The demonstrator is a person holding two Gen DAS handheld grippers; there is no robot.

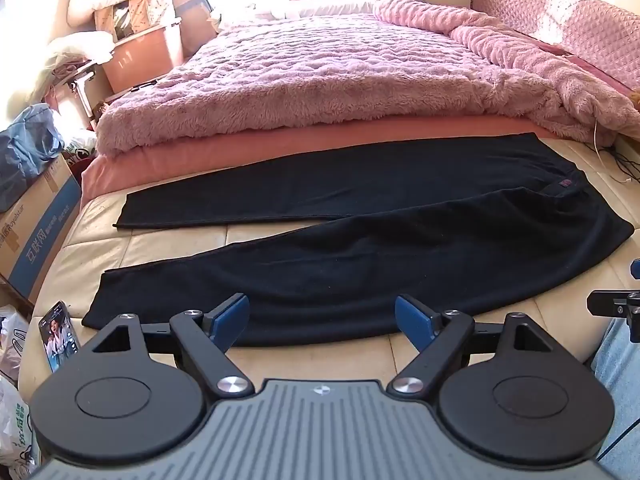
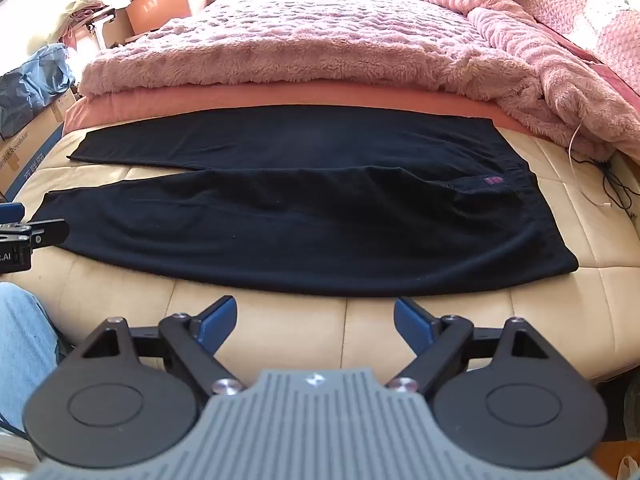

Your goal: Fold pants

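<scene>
With the left gripper [image 1: 322, 322] and right gripper [image 2: 314, 322] both agape and empty, pinch the near leg's edge of the black pants [image 2: 304, 216] and carry it toward twelve o'clock onto the far leg.

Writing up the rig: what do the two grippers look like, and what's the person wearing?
Both match: left gripper and right gripper have black linkage arms, round black discs, silver pivot screws, blue pads and a grey ribbed body. Light blue denim is visible on the person.
</scene>
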